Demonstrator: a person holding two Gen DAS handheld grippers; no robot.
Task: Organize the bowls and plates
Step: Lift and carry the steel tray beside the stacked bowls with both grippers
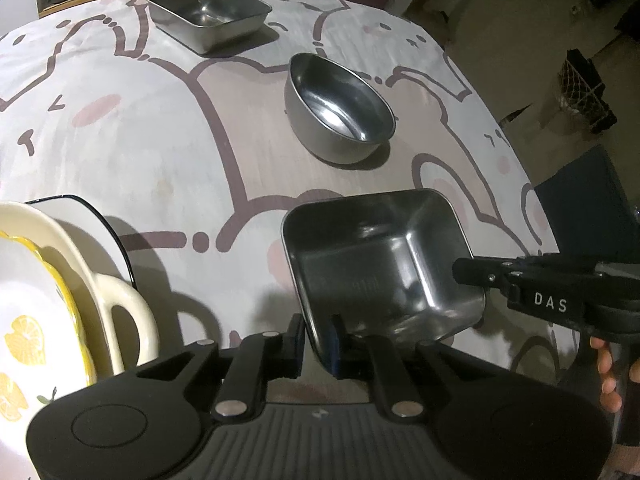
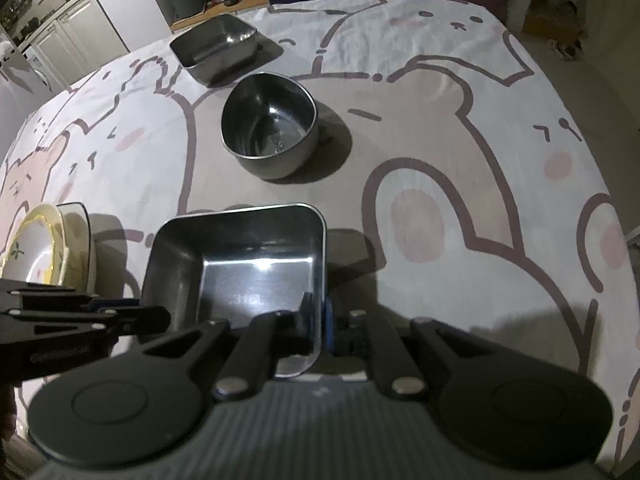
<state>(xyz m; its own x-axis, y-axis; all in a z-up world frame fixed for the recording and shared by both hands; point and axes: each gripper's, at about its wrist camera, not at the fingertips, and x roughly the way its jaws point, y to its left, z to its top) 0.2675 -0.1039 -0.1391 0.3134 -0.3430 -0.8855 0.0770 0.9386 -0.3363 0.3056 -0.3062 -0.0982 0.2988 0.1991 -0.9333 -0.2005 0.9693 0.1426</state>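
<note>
Two grippers pinch one square steel tray (image 2: 256, 276) by opposite walls: the left gripper (image 1: 318, 344) closed on its left wall, the right gripper (image 2: 318, 320) closed on its right wall. Its mouth faces up, slightly tilted; its long axis runs away from the fingers. Beyond it stand a round steel bowl (image 2: 270, 132), then a second steel tray (image 2: 216, 46). Stacked ceramic dishes (image 1: 48, 300) lie just left of the left gripper.

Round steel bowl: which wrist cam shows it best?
Right wrist. The round steel bowl sits near centre there, rim fully visible, inside lit down to the floor. The left wrist view also shows it whole, but stretched into an oval by the fisheye, with a darker interior.
</note>
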